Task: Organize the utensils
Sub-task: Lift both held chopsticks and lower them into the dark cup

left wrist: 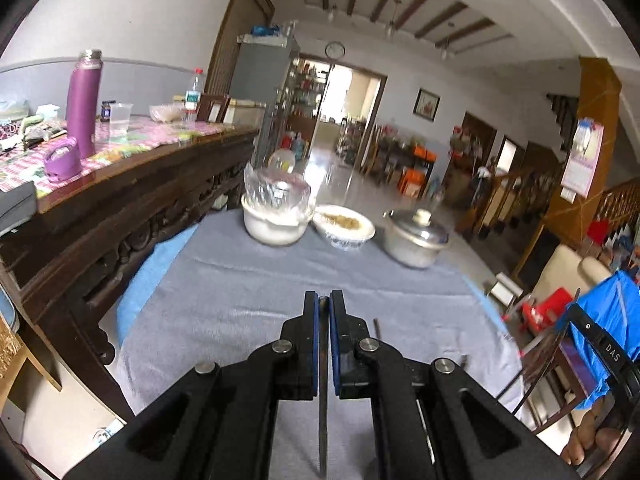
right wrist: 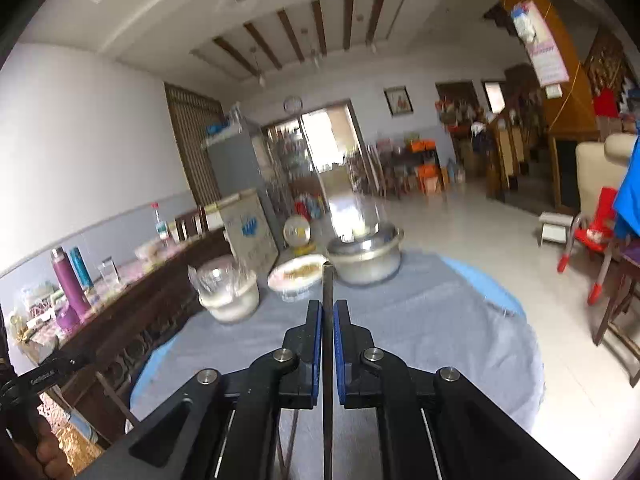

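Note:
My left gripper is shut on a thin dark metal utensil handle that runs back between the blue pads, held above the grey tablecloth. My right gripper is shut on another thin dark utensil handle, whose tip sticks out past the fingertips toward the bowls. Two more thin utensil handles lie on the cloth just right of the left gripper. The working ends of both held utensils are hidden.
At the table's far end stand a white bowl with a clear plastic bag, a bowl of brownish food and a lidded metal pot. A dark wooden sideboard with a purple flask runs along the left. Chairs stand at right.

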### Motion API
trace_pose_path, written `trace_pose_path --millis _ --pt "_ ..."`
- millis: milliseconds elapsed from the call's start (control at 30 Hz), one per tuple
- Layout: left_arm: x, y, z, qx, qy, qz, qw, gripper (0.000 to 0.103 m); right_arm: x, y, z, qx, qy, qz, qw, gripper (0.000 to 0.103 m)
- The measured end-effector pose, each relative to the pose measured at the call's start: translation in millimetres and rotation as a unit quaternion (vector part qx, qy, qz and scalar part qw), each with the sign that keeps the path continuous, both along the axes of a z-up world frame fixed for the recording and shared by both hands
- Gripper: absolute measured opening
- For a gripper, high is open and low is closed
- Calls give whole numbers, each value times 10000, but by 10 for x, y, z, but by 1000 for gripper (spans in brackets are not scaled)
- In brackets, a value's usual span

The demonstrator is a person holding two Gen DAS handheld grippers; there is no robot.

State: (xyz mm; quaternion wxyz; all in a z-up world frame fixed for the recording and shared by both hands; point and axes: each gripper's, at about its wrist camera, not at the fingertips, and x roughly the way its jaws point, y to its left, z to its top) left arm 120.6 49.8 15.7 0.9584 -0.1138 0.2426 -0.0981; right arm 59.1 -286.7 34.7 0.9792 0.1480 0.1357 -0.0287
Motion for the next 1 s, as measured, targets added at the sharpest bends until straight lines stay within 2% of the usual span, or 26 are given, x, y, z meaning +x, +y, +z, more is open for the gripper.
trace_pose_path --millis 167,367,467,733,1000 --pt "-210 -15 273 -50 -305 -122 9994 5 -250 103 299 -2 -523 62 9986 6" --pt "-426 -59 538 -42 -706 -246 9972 5 -391 238 518 113 -908 229 9955 6" --pt "-475 -93 627 -38 -791 -304 9964 5 -392 312 546 169 -970 355 9945 6" --pt "-587 -153 768 -105 -681 -637 9956 5 -310 547 472 68 -891 607 9941 6" --pt "-799 -218 991 -139 -998 -894 9909 5 -287 607 384 -105 -812 678 9943 6"
